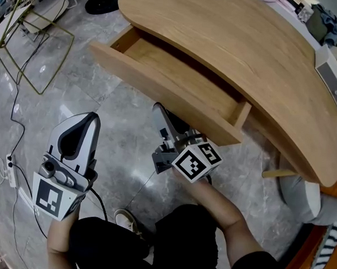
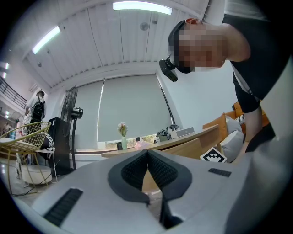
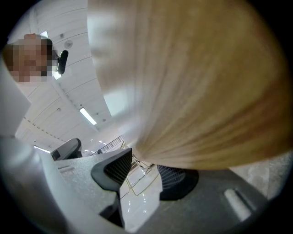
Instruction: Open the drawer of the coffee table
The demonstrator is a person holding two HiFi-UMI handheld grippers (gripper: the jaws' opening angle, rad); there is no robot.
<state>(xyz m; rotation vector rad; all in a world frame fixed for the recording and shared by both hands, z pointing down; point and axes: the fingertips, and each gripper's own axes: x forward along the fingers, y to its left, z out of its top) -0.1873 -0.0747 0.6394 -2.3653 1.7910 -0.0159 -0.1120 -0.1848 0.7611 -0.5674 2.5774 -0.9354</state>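
Observation:
The coffee table (image 1: pixel 241 56) has a curved light wood top, and its drawer (image 1: pixel 178 75) stands pulled out toward me with a bare inside. My right gripper (image 1: pixel 162 112) sits just in front of and below the drawer front (image 1: pixel 160 91). In the right gripper view the jaws of my right gripper (image 3: pixel 149 167) stand apart. Only floor shows between them, and the wooden drawer front (image 3: pixel 197 82) looms right above, covering the top of the right pad (image 3: pixel 176 176). My left gripper (image 1: pixel 81 123) hangs over the floor to the left, well away from the table. Its pads (image 2: pixel 137 169) meet, with nothing held.
A gold wire chair (image 1: pixel 32 43) stands on the marble floor at the far left. A power strip with cables (image 1: pixel 10 170) lies at the left edge. A pale cushion (image 1: pixel 301 196) sits under the table's right end. My shoe (image 1: pixel 126 218) is below the grippers.

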